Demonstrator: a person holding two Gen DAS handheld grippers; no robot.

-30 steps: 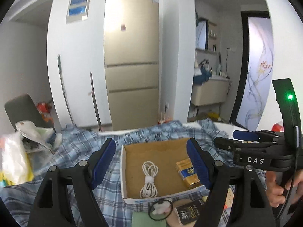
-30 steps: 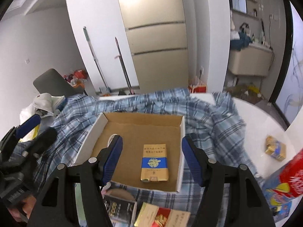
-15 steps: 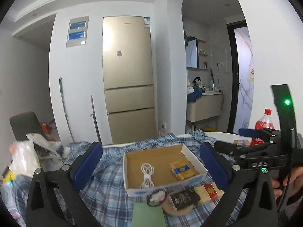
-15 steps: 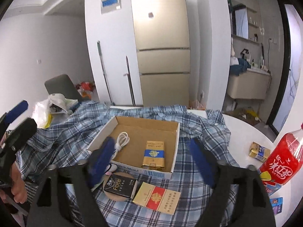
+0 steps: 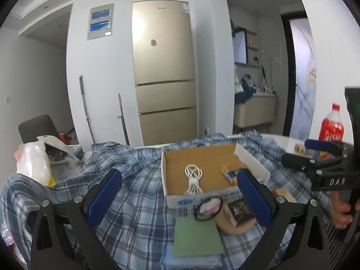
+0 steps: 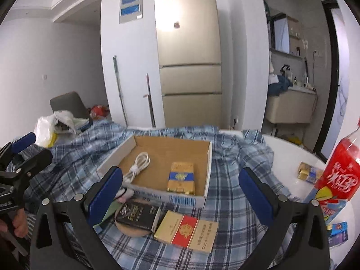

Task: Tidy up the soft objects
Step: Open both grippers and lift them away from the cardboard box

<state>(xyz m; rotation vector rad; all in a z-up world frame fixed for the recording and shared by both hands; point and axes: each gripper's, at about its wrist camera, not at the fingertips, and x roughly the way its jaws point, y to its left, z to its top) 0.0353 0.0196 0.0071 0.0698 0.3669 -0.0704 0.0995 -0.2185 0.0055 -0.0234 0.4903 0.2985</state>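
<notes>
Landmark: cardboard box (image 6: pixel 171 168) on the plaid cloth (image 6: pixel 229 173). Inside it lie a coiled white cable (image 6: pixel 138 165) and a gold-and-blue pack (image 6: pixel 181 177).

The left gripper (image 5: pixel 178 199) has its jaws spread wide with nothing between them. The right gripper (image 6: pixel 180 199) is the same, its jaws having just been opening.

Only the right wrist view shows the red-and-gold pack (image 6: pixel 186 232) just in front of the box, plus the red bottle (image 6: pixel 337 175) right of the box, Chinese label not readable.

Only the left wrist view shows the green sheet (image 5: pixel 196 236) in front of the box and a black ring over something pink (image 5: pixel 208 208) against the box front.

The black pack (image 6: pixel 138 214) reads "Face". The right gripper body in the left view reads "DAS".
</notes>
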